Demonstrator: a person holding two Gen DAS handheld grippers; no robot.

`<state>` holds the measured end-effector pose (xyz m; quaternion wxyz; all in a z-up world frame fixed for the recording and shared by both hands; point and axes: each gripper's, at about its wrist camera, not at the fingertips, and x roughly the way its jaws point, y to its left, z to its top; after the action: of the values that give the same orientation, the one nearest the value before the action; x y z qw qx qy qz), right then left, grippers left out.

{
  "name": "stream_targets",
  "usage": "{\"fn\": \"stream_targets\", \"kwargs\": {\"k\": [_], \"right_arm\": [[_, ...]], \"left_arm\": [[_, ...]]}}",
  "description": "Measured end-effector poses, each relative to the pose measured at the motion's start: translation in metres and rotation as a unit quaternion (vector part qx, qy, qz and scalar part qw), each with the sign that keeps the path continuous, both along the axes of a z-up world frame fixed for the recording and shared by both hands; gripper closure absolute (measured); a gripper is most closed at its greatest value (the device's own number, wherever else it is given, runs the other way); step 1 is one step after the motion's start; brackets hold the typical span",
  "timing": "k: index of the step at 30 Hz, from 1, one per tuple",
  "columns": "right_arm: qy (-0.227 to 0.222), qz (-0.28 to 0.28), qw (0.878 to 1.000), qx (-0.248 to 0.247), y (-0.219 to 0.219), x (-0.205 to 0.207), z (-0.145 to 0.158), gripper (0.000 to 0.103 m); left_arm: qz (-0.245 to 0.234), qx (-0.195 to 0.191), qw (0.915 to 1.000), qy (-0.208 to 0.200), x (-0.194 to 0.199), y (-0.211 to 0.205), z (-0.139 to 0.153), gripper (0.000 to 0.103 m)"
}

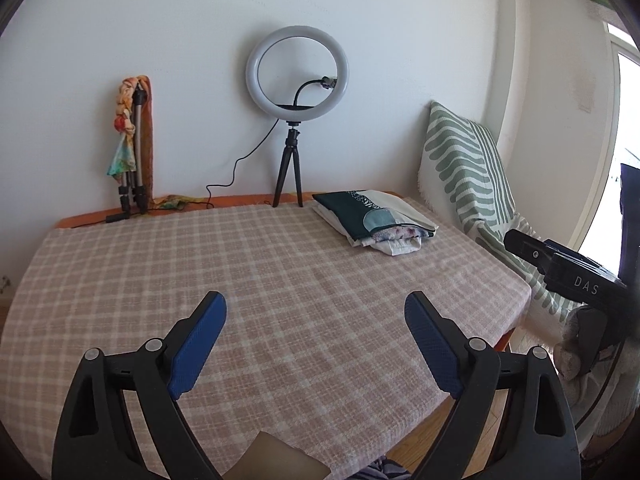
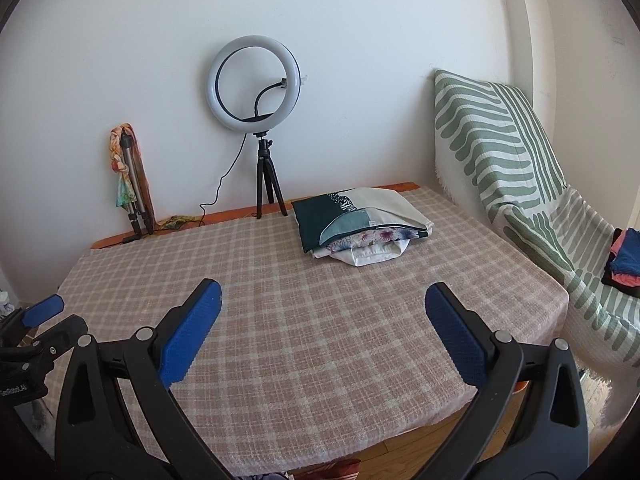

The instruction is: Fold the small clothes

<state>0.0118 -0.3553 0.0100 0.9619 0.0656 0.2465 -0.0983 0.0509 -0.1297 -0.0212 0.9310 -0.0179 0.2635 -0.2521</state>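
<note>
Both the left tool [image 1: 316,312] and the right tool [image 2: 322,304] hover wide and empty above the checked counter [image 2: 280,320], a folded stack of clothes [image 2: 360,228] ahead-right, unfolded clothes [image 2: 624,260] waiting far right on the striped chair [image 2: 520,168].

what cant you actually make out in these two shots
- Folded stack, both views: lower layers are covered by the top piece, so the count is unclear.
- Small pile on the striped throw, right wrist view: cut by the edge.
- Fabric below the table, left wrist view: cropped at the bottom, item unidentifiable.
</note>
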Motion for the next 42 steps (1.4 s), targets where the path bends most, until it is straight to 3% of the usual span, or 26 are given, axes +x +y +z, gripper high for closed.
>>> {"fn": "stream_targets", "kwargs": {"k": [17,42], "right_arm": [[0.001,-0.008,1.000,-0.003,0.003,-0.004,-0.005,0.000],[0.000,-0.008,1.000,-0.006,0.010,-0.001,-0.003,0.000]], "left_arm": [[0.031,-0.019,0.9989,-0.029,-0.011,0.018,-0.001,0.000],[0.037,-0.003,0.9993,-0.009,-0.007,0.021,-0.010,0.000]]}}
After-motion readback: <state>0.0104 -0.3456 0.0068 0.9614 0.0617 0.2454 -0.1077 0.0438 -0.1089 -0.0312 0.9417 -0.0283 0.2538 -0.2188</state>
